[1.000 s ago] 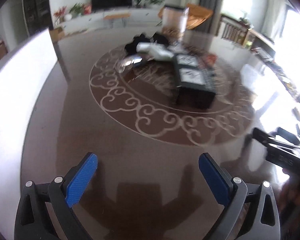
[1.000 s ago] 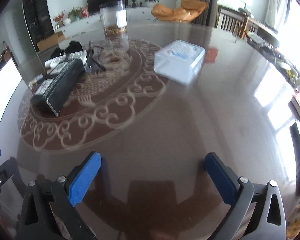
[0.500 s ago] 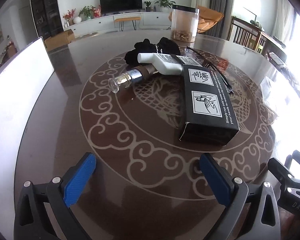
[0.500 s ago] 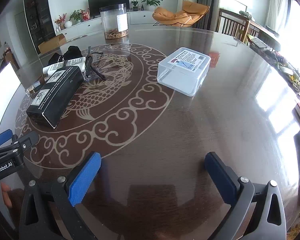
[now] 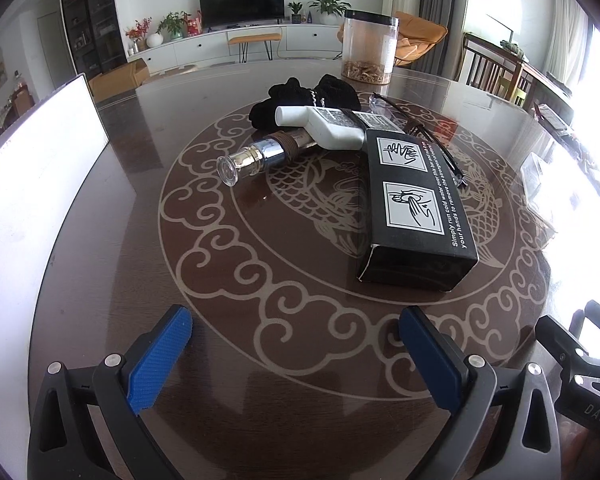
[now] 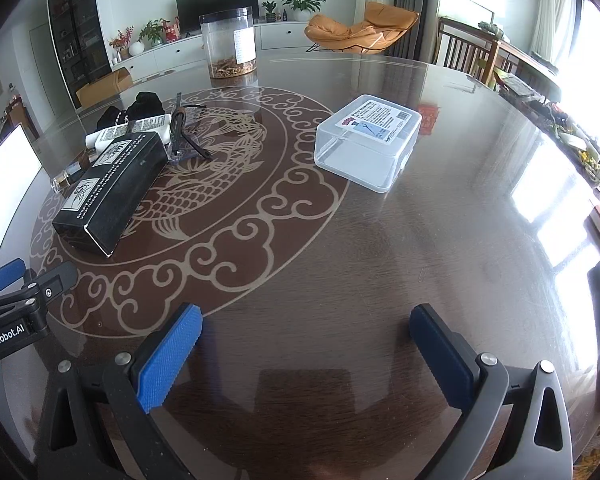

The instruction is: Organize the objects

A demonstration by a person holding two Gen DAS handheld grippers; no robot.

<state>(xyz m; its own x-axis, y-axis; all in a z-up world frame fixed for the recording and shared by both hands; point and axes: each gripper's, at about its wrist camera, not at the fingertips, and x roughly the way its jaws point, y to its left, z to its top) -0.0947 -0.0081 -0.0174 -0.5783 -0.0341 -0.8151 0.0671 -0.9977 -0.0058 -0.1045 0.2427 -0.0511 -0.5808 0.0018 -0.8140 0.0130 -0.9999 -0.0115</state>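
A round dark table [image 5: 100,280] with a pale scroll pattern fills the left wrist view: the left gripper [image 5: 296,354] hovers wide open and empty just short of a black box [image 5: 414,204], behind which lie a glass bottle [image 5: 260,156], a white tube [image 5: 324,128], a black cloth [image 5: 300,98] and glasses [image 5: 428,132], so no pickup has begun. In the right wrist view, the right gripper [image 6: 306,350] is likewise wide open and empty, well apart from the clear plastic container [image 6: 368,146] with its lid on; judged from this, the next move calls for opening that container or closing on the nearest item.
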